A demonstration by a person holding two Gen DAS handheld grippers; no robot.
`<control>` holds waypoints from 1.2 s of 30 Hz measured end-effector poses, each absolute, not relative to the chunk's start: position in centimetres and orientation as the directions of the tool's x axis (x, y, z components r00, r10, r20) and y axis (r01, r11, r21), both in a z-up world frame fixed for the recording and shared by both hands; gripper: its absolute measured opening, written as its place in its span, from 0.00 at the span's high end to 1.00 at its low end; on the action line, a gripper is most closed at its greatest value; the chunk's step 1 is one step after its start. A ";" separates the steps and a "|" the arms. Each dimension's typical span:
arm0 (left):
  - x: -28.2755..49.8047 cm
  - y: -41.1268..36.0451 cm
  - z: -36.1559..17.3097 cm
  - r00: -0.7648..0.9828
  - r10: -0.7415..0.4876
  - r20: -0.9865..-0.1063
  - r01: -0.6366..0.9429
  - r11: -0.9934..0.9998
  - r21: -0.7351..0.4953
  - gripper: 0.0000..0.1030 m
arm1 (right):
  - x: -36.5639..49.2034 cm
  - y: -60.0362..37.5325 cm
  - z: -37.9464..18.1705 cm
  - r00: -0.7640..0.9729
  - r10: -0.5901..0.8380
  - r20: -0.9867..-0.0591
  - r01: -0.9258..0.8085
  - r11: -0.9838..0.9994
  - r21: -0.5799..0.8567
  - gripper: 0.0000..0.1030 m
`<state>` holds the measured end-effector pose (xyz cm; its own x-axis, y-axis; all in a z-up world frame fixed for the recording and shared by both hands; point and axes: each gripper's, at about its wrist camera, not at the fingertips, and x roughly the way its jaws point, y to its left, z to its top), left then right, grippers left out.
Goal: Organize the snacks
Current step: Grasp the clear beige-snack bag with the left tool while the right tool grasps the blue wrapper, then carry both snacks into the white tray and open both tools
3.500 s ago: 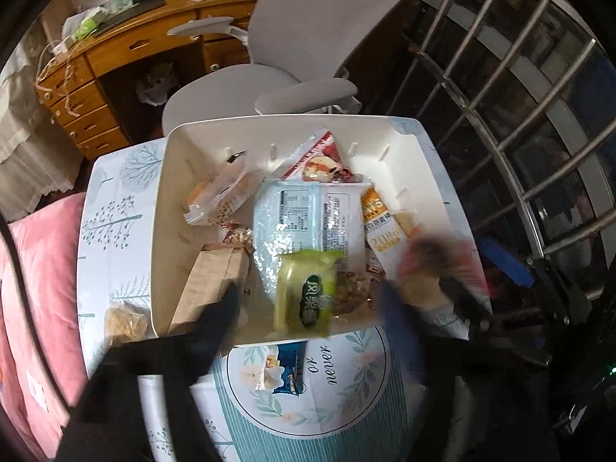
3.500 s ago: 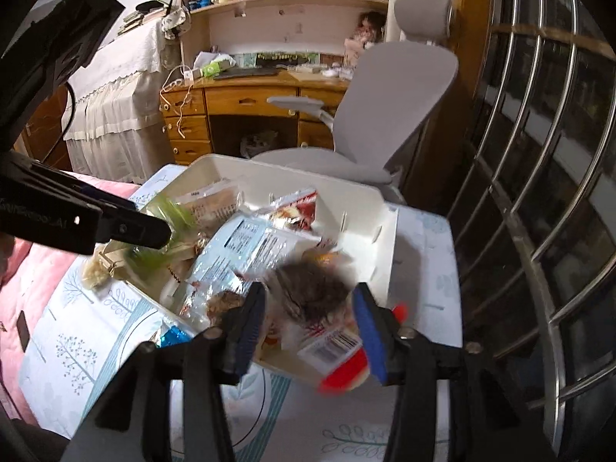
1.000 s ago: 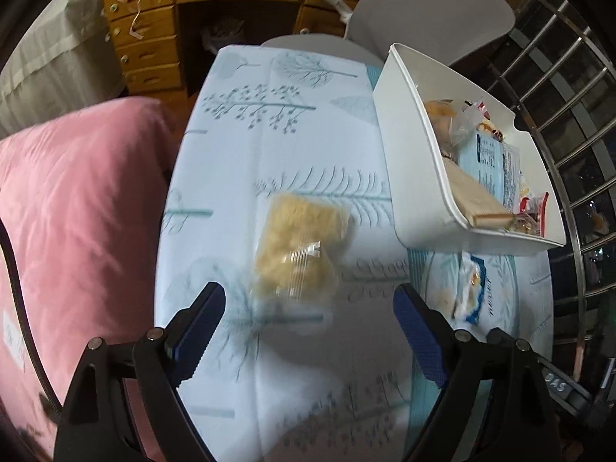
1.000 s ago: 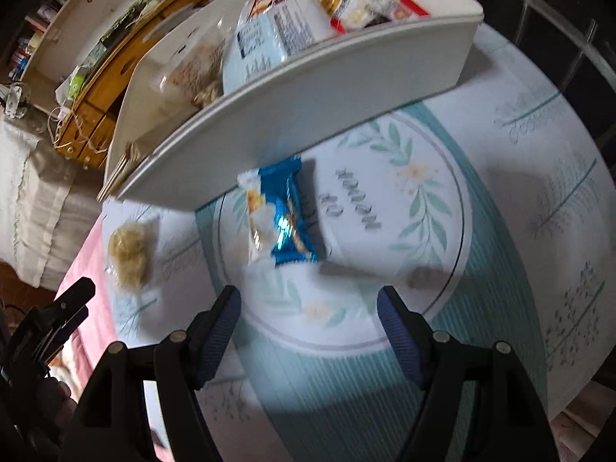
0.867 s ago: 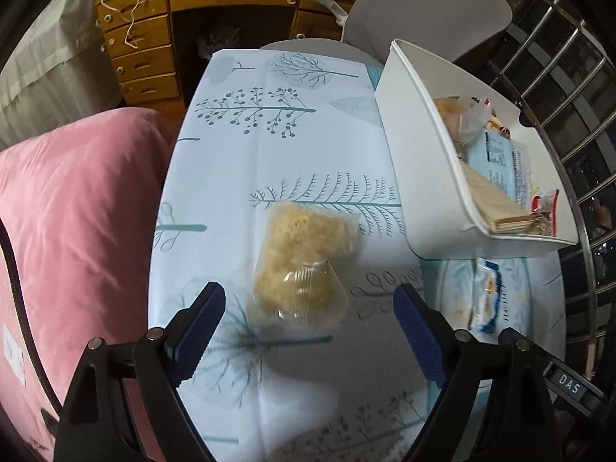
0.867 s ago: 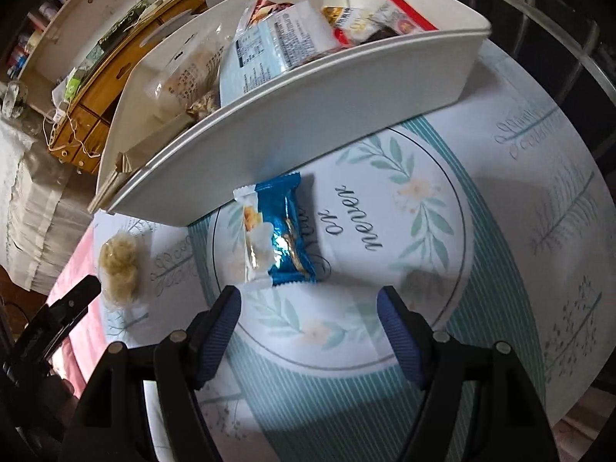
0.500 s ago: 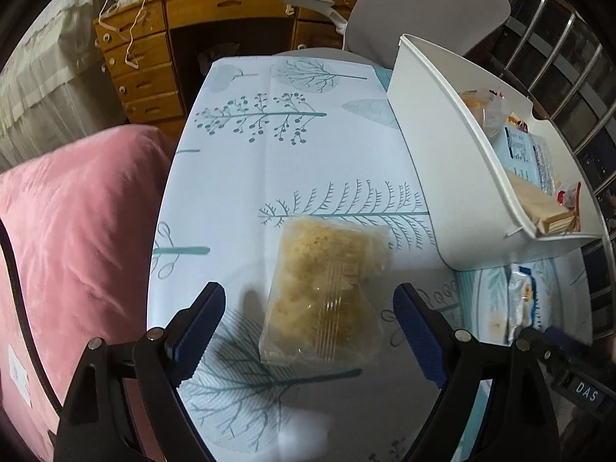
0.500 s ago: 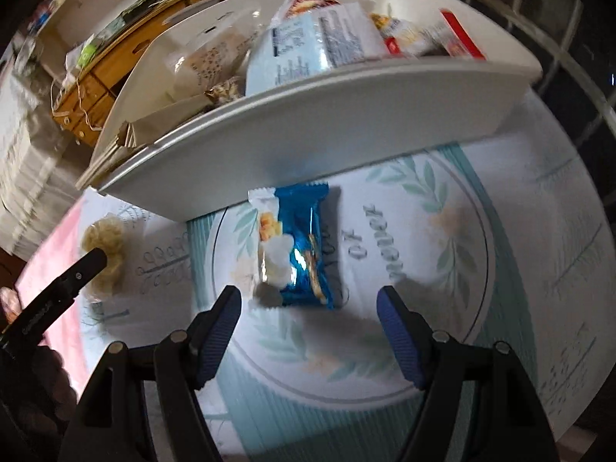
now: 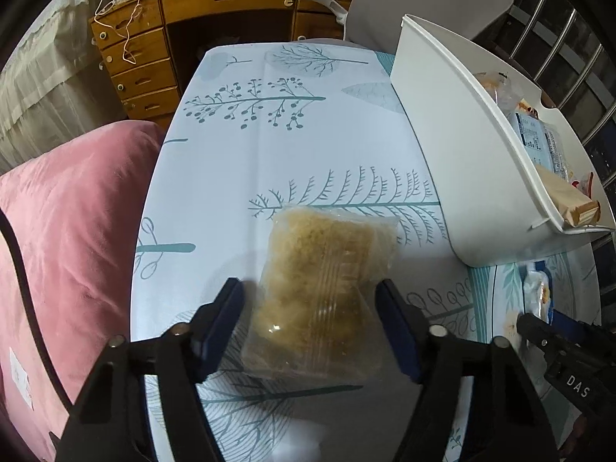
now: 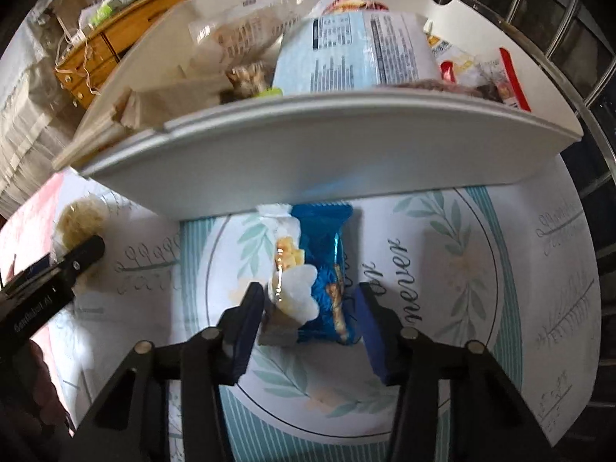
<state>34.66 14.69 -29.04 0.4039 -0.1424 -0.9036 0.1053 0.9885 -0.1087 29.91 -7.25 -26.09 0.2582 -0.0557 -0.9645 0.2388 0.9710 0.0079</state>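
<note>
A clear bag of yellow-brown snack (image 9: 327, 288) lies flat on the printed tablecloth. My left gripper (image 9: 312, 304) is open, low over it, a finger on each side of the bag's near half. A blue and white snack packet (image 10: 308, 281) lies on the cloth just in front of the white bin (image 10: 308, 154). My right gripper (image 10: 308, 308) is open, its fingers on either side of the packet's near end. The bin holds several snack packs. The bin (image 9: 462, 161) stands to the right in the left wrist view.
A pink cushion (image 9: 65, 250) lies along the table's left edge. A wooden desk (image 9: 215, 19) and a grey office chair (image 9: 423, 4) stand behind the table. A metal window grille (image 10: 558, 19) runs along the right. The right gripper's tip (image 9: 539, 331) shows at the left view's right edge.
Both grippers have dropped lower and moved forward. The left jaws now straddle the clear bag and the right jaws straddle the blue packet. Both openings have narrowed.
</note>
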 end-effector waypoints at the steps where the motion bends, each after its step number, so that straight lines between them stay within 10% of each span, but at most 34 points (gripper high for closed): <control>1: 34.7 14.8 -28.9 0.405 -0.152 -0.902 0.108 0.987 -0.118 0.42 | 30.0 -7.1 -26.1 0.257 -0.061 -0.964 0.238 0.971 0.001 0.57; 36: 28.7 16.0 -21.2 0.398 -0.319 -0.860 0.067 0.945 -0.320 0.52 | 25.2 -6.8 -20.9 0.275 0.104 -0.956 0.183 0.970 0.159 0.70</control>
